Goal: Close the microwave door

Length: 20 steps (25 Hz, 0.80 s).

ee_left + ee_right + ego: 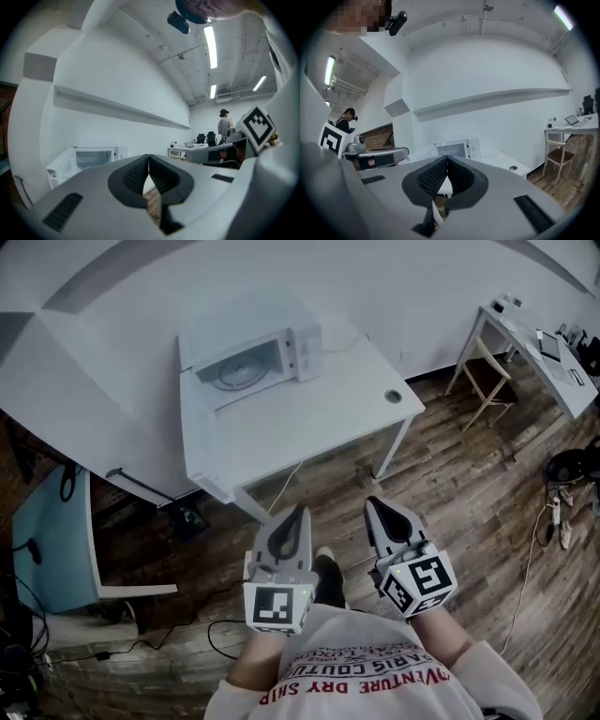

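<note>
The left tool (301, 510) and right tool (373, 503) are both shut tight and hold nothing. Far ahead of them, the microwave (255, 357) sits on the white surface (309, 432). Its door (60, 165) is open.

looks like an office/lab test room, not a home. bare white walls, wood plank floor (469, 474), tube ceiling lights (209, 40). plain white table (309, 427) carrying a microwave (253, 357), ahead of the left gripper (304, 510) and right gripper (371, 502). far right of the right gripper: desk (516, 334) with laptop (573, 120), wooden chair (487, 381), office chairs (206, 138), a second person standing (225, 123). loose cables (214, 632) on the floor left of the left gripper.
</note>
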{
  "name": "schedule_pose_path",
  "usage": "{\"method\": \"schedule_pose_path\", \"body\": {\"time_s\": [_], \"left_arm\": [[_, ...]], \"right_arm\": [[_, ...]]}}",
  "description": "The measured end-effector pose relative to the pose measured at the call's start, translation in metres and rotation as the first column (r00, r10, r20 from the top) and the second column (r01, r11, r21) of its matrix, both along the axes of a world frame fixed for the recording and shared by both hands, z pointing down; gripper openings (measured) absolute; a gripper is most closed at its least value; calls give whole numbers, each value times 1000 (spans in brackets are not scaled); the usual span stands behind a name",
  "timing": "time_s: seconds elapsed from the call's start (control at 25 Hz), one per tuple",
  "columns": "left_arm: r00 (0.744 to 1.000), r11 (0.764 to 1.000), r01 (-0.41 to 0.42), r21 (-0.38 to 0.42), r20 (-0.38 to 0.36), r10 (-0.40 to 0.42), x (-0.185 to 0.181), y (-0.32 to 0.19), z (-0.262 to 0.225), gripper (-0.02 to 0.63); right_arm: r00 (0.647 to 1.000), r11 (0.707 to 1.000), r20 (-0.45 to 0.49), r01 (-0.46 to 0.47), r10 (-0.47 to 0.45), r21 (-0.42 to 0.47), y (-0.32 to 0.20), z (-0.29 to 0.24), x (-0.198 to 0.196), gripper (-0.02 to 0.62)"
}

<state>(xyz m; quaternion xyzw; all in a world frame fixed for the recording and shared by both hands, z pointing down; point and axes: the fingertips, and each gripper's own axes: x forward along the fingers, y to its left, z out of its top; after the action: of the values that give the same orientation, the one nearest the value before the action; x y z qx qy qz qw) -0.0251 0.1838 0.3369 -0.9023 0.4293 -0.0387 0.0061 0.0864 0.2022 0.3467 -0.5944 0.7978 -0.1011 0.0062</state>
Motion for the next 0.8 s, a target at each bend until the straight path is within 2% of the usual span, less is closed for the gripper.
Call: {"method": "schedule_pose_path", "body": {"time_s": [0.12,0.36,0.56,0.8], "left_arm": [[1000,1000,-3,7,14,3,18,-31,0,6],[999,999,-39,10,-37,39,49,-124,-8,6],[997,1000,-31,5,-77,31,53,-206,-18,6],[998,1000,-13,1,-66,13,54,-282,-11,6]], "right_arm": [[1000,1000,-11,-1,1,-3,-31,3,11,12],[999,1000,-39,-29,29,-3,-114,0,37,12],[998,1000,-65,-9,10,12,-201,-13,39,12],[997,1000,-72,21,-20,17,-280,-12,39,12]]}}
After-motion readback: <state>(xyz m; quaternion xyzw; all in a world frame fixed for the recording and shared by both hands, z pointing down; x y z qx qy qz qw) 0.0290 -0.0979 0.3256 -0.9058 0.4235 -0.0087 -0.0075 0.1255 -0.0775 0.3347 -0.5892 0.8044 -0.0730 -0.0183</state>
